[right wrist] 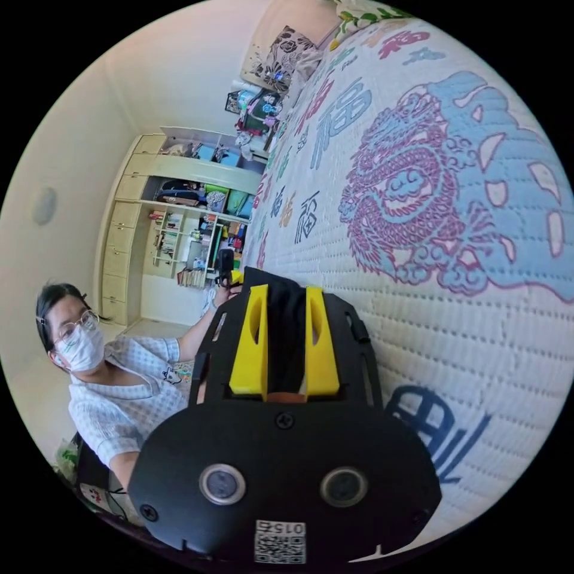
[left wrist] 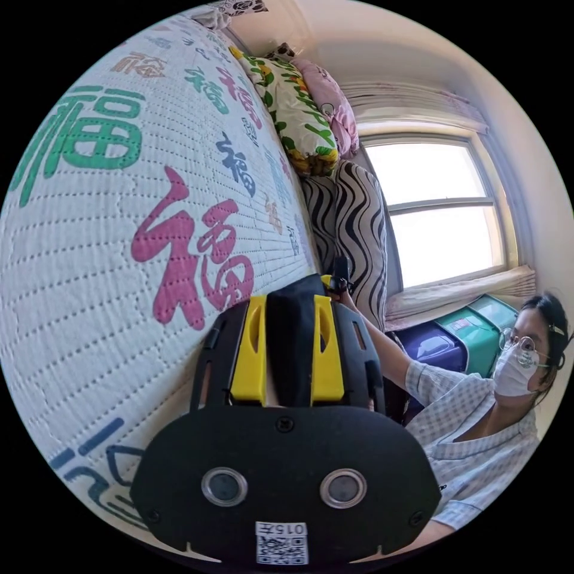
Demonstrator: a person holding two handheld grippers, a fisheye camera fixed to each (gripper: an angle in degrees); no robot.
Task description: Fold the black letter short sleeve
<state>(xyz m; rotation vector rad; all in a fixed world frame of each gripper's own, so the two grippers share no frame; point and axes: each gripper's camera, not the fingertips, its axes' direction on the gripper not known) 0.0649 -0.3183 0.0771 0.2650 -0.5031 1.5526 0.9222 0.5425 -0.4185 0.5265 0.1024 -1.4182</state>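
a bed (left wrist: 89,287) under a white quilted cover printed with coloured characters, with pillows (left wrist: 293,113) piled at one end.

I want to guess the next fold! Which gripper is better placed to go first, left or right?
Hard to pick: left gripper and right gripper each pinch black fabric between yellow jaws, over the quilt. Probably both together.
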